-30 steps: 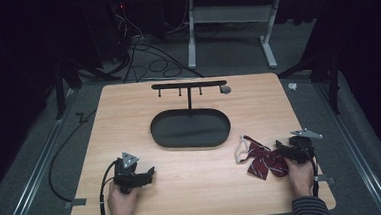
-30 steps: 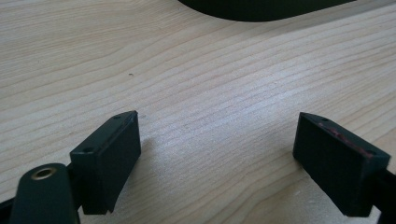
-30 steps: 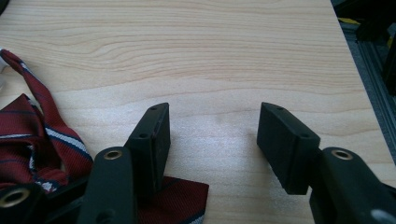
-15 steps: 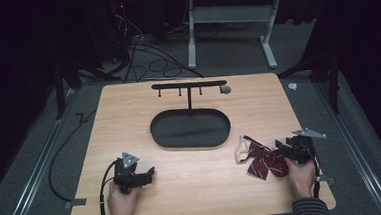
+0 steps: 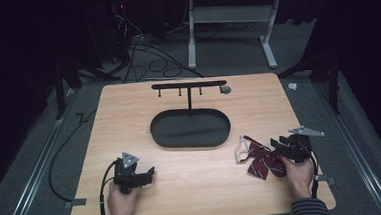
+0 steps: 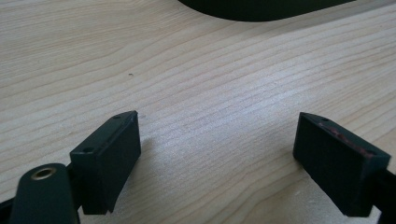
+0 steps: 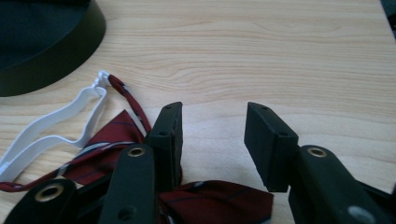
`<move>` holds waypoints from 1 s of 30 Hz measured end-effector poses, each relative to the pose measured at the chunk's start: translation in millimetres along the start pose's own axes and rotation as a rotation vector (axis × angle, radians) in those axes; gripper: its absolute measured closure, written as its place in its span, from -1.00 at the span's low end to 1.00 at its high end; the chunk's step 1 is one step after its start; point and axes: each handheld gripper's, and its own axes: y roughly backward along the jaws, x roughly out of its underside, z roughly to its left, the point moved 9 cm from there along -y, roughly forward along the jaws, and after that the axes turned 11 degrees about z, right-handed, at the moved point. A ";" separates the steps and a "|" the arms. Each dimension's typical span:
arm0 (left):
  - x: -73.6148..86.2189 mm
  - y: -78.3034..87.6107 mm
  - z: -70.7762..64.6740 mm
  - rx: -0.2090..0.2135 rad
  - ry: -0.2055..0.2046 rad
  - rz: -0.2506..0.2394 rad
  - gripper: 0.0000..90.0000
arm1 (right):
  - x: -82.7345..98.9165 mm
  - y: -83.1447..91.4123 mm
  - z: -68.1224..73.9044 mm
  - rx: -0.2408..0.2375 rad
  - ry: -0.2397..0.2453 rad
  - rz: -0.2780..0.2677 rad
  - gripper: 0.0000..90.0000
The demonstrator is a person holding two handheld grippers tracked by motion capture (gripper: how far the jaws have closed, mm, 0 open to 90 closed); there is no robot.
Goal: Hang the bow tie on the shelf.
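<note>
A dark red striped bow tie with a white strap lies on the wooden table at the right, near the front. My right gripper sits at its right end, low over the cloth. In the right gripper view the jaws of my right gripper have just been closing. They still stand apart, with a wing of the bow tie lying between their bases and the pads not pressing on it. My left gripper rests at the front left, and in its own view my left gripper stands open over bare wood.
A black oval tray lies mid-table with a black T-shaped hook rack rising behind it. The tray's wall is close to the bow tie's white strap. Cables and a desk frame lie on the floor beyond.
The right gripper's jaws stand a little narrower over the bow tie than before. Both hands and the bow tie have kept their places.
</note>
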 end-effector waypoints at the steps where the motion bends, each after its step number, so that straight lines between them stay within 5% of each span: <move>1: 0.0 0.0 0.0 0.000 0.000 0.000 -0.66 | -0.4 -0.2 2.0 -0.004 0.006 0.005 0.32; 30: 0.0 0.0 0.0 0.000 0.000 0.000 -0.66 | -21.0 -26.2 50.9 -0.072 0.125 0.073 0.52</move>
